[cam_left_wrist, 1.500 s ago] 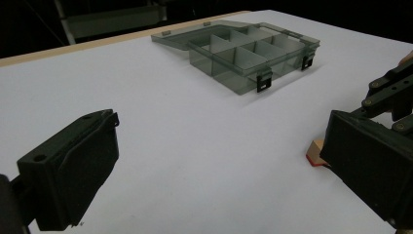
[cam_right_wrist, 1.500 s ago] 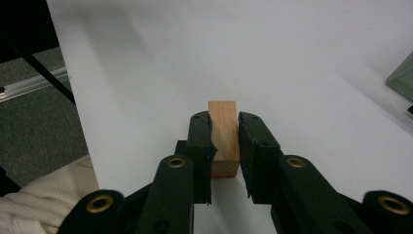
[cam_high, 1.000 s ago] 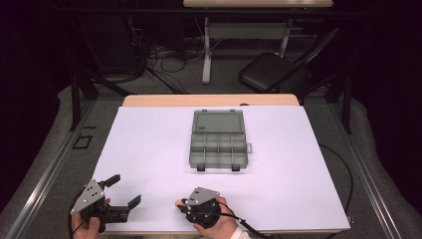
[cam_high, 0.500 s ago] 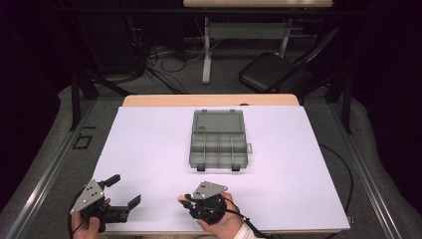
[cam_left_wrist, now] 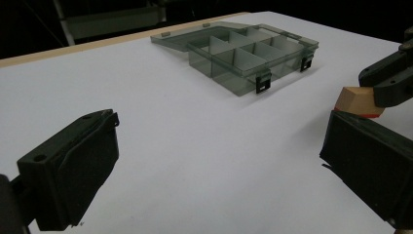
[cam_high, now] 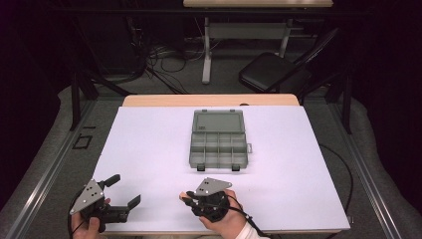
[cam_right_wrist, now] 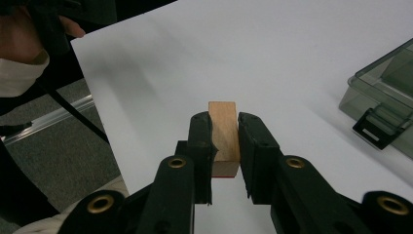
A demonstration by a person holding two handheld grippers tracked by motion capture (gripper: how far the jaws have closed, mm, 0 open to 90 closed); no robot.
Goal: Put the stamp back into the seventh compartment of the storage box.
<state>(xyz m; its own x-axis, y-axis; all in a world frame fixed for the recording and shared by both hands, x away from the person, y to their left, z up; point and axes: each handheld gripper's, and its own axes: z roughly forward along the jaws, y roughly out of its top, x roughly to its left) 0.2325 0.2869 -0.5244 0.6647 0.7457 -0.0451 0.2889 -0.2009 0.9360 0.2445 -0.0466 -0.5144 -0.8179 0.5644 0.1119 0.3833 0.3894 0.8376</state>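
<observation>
High view, right gripper (cam_high: 186, 198): held near the front edge of the white table (cam_high: 149, 144), jaws pointing left; what they hold is too small to tell here.
High view, left gripper (cam_high: 123, 191): at the front left corner, jaws spread wide with nothing between them.
High view, organizer box (cam_high: 219, 147): grey, clear plastic, lid open toward the far side, at the table's middle, well apart from both grippers.
Left gripper view, own jaws: far apart, bare white table between them.
Left gripper view, wooden block (cam_left_wrist: 358, 101): at the right edge, pinched by the right gripper's black jaws, above the table.
Right gripper view, wooden block (cam_right_wrist: 223, 130): clamped upright between the two pads, a red edge at its lower end.
Right gripper view, box: at the right edge, latch facing the camera.
</observation>
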